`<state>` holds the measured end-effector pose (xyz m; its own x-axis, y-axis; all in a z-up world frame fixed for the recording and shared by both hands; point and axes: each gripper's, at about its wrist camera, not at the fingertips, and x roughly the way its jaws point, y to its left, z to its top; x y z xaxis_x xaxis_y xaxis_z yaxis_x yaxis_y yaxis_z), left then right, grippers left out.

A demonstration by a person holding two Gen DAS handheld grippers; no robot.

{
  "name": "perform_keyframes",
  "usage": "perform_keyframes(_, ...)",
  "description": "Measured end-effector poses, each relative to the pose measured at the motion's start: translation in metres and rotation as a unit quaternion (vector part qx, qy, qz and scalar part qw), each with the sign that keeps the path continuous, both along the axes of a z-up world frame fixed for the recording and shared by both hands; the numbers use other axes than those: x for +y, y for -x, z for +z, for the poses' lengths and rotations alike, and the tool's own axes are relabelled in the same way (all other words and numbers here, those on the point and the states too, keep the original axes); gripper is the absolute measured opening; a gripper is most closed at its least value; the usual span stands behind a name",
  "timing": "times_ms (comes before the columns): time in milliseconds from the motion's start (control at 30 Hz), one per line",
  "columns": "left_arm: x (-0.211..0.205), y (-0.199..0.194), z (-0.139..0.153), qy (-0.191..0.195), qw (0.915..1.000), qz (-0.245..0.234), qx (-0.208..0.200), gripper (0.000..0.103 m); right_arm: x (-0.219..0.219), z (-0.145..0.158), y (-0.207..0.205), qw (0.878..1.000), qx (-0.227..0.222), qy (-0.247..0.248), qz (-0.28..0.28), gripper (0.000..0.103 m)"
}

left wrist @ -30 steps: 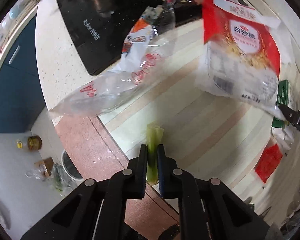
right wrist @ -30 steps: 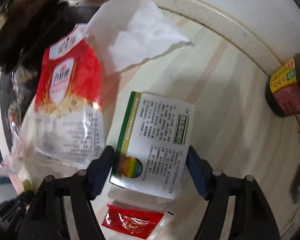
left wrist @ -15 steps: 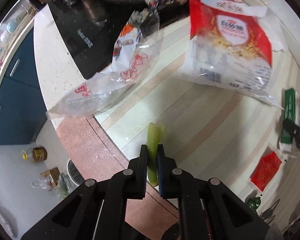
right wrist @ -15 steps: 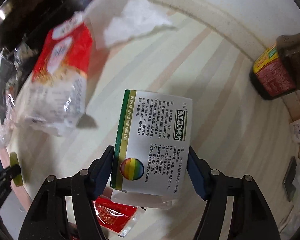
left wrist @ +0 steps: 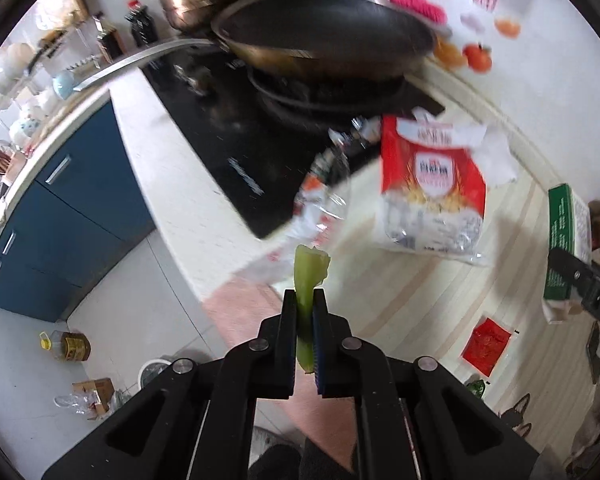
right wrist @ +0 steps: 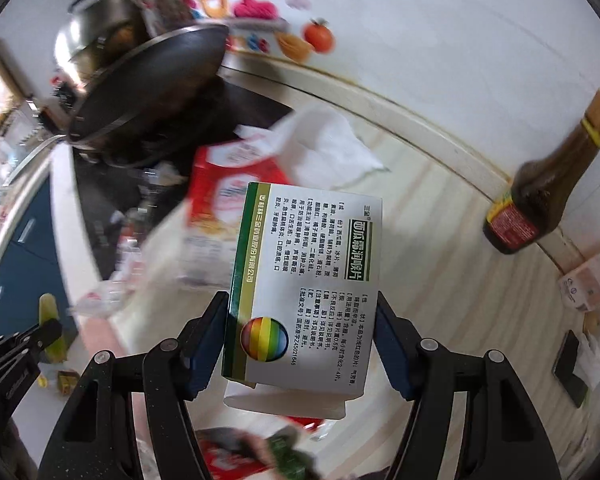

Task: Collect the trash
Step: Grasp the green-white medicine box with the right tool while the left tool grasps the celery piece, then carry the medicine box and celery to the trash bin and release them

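My left gripper (left wrist: 305, 300) is shut on a pale green vegetable stalk (left wrist: 309, 280), held upright above the counter's front edge; the stalk also shows in the right wrist view (right wrist: 52, 330). My right gripper (right wrist: 302, 308) is shut on a white and green medicine box (right wrist: 306, 284), lifted off the counter; the box also shows in the left wrist view (left wrist: 568, 240). A red and white food bag (left wrist: 432, 188), a clear plastic bag (left wrist: 312, 216), a white tissue (right wrist: 324, 144) and a small red sachet (left wrist: 486, 344) lie on the striped counter (left wrist: 400, 300).
A black wok (left wrist: 320, 40) sits on the black stove (left wrist: 220, 140) at the back. A dark sauce bottle (right wrist: 540, 196) stands against the wall at the right. A small bin (left wrist: 156, 372), an oil bottle (left wrist: 66, 346) and a cardboard box (left wrist: 96, 394) stand on the floor below.
Both grippers have risen and tilted up with their loads. The medicine box has left the counter. The stalk now stands higher over the counter edge, with the wok and wall in view.
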<state>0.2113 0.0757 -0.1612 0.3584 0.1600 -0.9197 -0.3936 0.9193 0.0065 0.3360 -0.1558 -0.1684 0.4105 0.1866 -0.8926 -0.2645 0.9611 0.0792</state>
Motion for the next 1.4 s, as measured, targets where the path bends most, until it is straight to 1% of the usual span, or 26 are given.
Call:
perform_keyframes(67,0.017,0.018,0.013,-0.002,0.9998,0.01,-0.015,0.004,0.016,0.016,0.014,1.0,-0.004,-0.015,0.012,0.07)
perform_keyframes(200,0.055,0.06,0.023,0.004,0.9987,0.042,-0.029,0.004,0.055,0.028,0.05,0.998,-0.003,-0.035,0.046,0.07)
perform_keyframes(300,0.081,0.095,0.019,0.011,0.9967,0.074,-0.031,0.004,0.094,0.031,0.084,0.996,0.001,-0.045,0.082,0.07)
perform_keyframes(400,0.114,0.141,0.008,0.019,0.9928,0.116,-0.025,0.004,0.138,0.027,0.122,0.991,0.007,-0.045,0.126,0.07)
perform_keyframes(467,0.138,0.176,-0.003,0.028,0.9883,0.149,-0.016,0.004,0.171,0.018,0.151,0.986,0.02,-0.043,0.157,0.07)
perform_keyframes(500,0.154,0.2,-0.012,0.035,0.9846,0.171,-0.01,0.004,0.189,0.011,0.167,0.983,0.027,-0.041,0.175,0.07)
perform_keyframes(533,0.162,0.215,-0.02,0.04,0.9818,0.186,-0.004,0.004,0.204,0.005,0.179,0.981,0.033,-0.037,0.189,0.07)
perform_keyframes(600,0.183,0.252,-0.039,0.053,0.9736,0.222,0.009,0.004,0.236,-0.013,0.205,0.974,0.046,-0.032,0.221,0.07)
perform_keyframes(667,0.205,0.292,-0.065,0.069,0.9627,0.26,0.025,0.004,0.268,-0.037,0.234,0.965,0.061,-0.023,0.252,0.07)
perform_keyframes(733,0.222,0.324,-0.092,0.087,0.9516,0.292,0.04,0.004,0.302,-0.067,0.265,0.956,0.078,-0.012,0.284,0.07)
perform_keyframes(800,0.239,0.356,-0.122,0.108,0.9388,0.323,0.054,0.004,0.329,-0.101,0.29,0.946,0.102,-0.003,0.307,0.07)
perform_keyframes(867,0.258,0.386,-0.162,0.141,0.9217,0.355,0.065,0.004,0.355,-0.14,0.318,0.936,0.12,0.011,0.332,0.07)
perform_keyframes(900,0.267,0.402,-0.189,0.163,0.9104,0.374,0.072,0.004,0.368,-0.163,0.333,0.93,0.131,0.016,0.344,0.07)
perform_keyframes(967,0.278,0.424,-0.23,0.185,0.8951,0.397,0.083,0.004,0.391,-0.204,0.353,0.919,0.157,0.024,0.362,0.07)
perform_keyframes(1000,0.285,0.437,-0.26,0.197,0.8858,0.409,0.094,0.004,0.404,-0.234,0.367,0.912,0.172,0.03,0.371,0.07)
perform_keyframes(1067,0.293,0.457,-0.305,0.217,0.8716,0.427,0.105,0.004,0.424,-0.285,0.385,0.901,0.194,0.042,0.385,0.07)
perform_keyframes(1100,0.297,0.463,-0.331,0.228,0.8653,0.432,0.111,0.004,0.431,-0.306,0.391,0.898,0.203,0.046,0.389,0.07)
perform_keyframes(1167,0.306,0.475,-0.384,0.246,0.8522,0.444,0.126,0.004,0.447,-0.364,0.408,0.886,0.227,0.056,0.401,0.07)
perform_keyframes(1233,0.315,0.484,-0.436,0.276,0.8393,0.45,0.13,0.005,0.46,-0.411,0.418,0.877,0.244,0.061,0.41,0.07)
perform_keyframes(1267,0.32,0.487,-0.459,0.284,0.8345,0.454,0.133,0.005,0.467,-0.44,0.425,0.87,0.253,0.067,0.417,0.07)
perform_keyframes(1300,0.326,0.489,-0.48,0.288,0.8315,0.455,0.136,0.005,0.472,-0.463,0.429,0.866,0.261,0.07,0.421,0.07)
perform_keyframes(1367,0.335,0.494,-0.513,0.295,0.8281,0.456,0.141,0.005,0.483,-0.51,0.437,0.858,0.277,0.077,0.425,0.07)
perform_keyframes(1400,0.338,0.495,-0.524,0.297,0.8262,0.458,0.141,0.005,0.487,-0.527,0.441,0.856,0.279,0.081,0.428,0.07)
